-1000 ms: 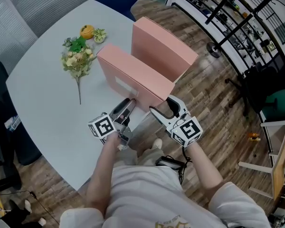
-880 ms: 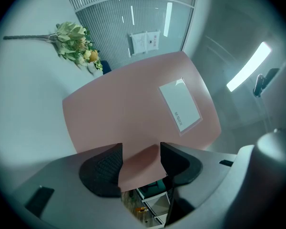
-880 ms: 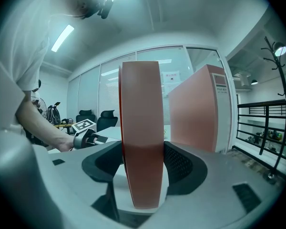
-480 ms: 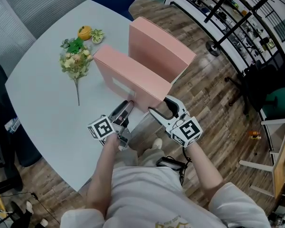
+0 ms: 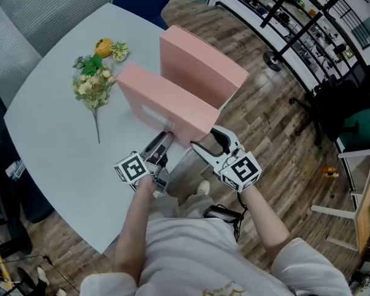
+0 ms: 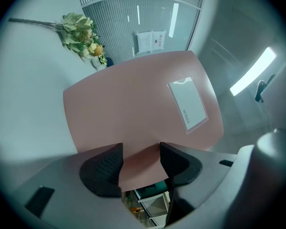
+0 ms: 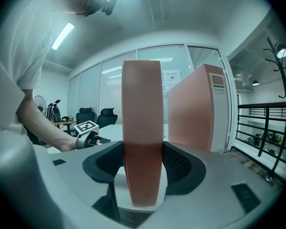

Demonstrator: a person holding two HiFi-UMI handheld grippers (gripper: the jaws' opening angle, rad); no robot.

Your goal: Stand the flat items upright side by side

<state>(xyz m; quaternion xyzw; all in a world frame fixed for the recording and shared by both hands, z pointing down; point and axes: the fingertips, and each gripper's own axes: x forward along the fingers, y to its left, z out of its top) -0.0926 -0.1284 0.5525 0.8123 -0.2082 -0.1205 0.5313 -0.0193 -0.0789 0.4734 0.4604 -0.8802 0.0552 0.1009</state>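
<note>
Left gripper (image 5: 166,137): jaws just been closing, now clamped on a lower corner of the near file box (image 5: 166,94). In the left gripper view pink card fills the gap from pad to pad. The broad face rises beyond, with a pale label (image 6: 188,101) on it.

Right gripper (image 5: 203,137): jaws also just been closing, now gripping the same box across its narrow end. The right gripper view shows the end panel standing straight up between the pads and meeting both.

Near file box: pink, upright on the pale table (image 5: 55,122), centre of the head view, long top edge running from upper left to lower right.

Far file box (image 5: 197,60): same pink, upright, just beyond the near one toward upper right. The two stand side by side with a gap between, not touching.

Upper left on the table, well apart from the boxes: flower spray (image 5: 92,85) lying flat, stem toward the bottom of the frame. Just above it, a small orange item (image 5: 103,47).

Right of the table: wood floor (image 5: 265,116).
</note>
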